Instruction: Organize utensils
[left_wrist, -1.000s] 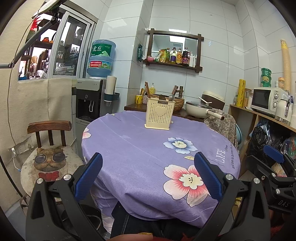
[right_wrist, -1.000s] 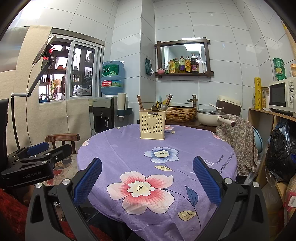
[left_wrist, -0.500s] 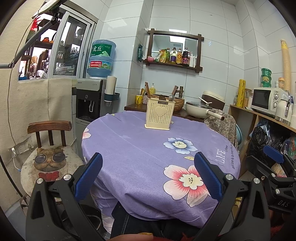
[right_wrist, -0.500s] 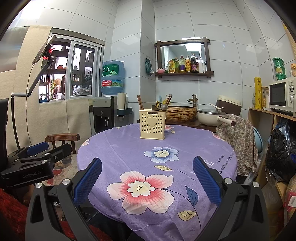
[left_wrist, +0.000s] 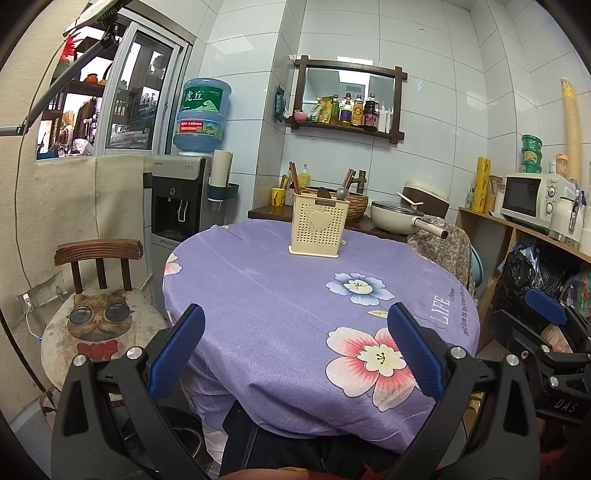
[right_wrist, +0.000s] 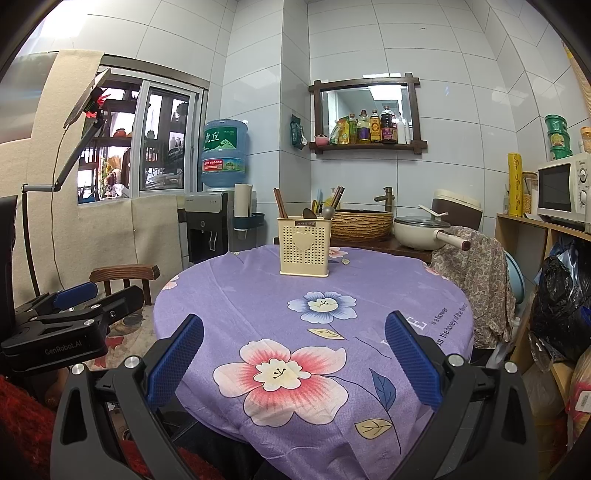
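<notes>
A cream perforated utensil holder (left_wrist: 318, 229) with a heart on its front stands at the far side of the round table; it also shows in the right wrist view (right_wrist: 305, 246). Chopsticks (right_wrist: 279, 203) and spoon ends (right_wrist: 327, 211) stick up out of it. My left gripper (left_wrist: 295, 350) is open and empty, held at the near edge of the table. My right gripper (right_wrist: 293, 354) is open and empty, also at the near edge, far from the holder.
The table wears a purple flowered cloth (left_wrist: 280, 295). A wooden chair with a cat cushion (left_wrist: 96, 325) stands at the left. A water dispenser (left_wrist: 181, 206), a counter with a basket (right_wrist: 362, 223) and a pan (right_wrist: 417, 230) stand behind. Shelves with a microwave (right_wrist: 563, 192) are at the right.
</notes>
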